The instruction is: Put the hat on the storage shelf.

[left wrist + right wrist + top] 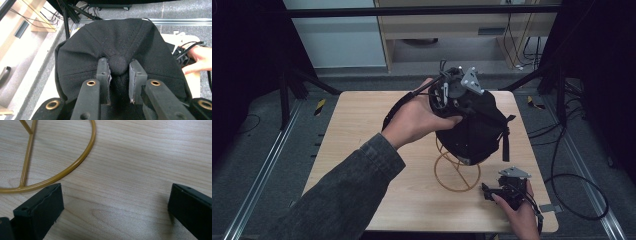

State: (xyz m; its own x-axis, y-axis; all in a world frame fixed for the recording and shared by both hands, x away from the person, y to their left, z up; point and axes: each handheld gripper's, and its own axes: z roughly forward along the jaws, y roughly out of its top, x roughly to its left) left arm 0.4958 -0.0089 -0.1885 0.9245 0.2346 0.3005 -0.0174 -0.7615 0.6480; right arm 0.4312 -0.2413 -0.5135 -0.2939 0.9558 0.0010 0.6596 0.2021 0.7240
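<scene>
Cables (579, 187) trail right of table (362, 130); wire stand (457, 175) under cap (477, 127).

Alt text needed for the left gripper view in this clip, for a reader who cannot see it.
The left gripper pinches the round top button of a black cap between its two black jaws, seen from just behind them. Past the cap's right edge a person's hand rests on the wooden table; grey floor and a metal rail lie beyond.
</scene>
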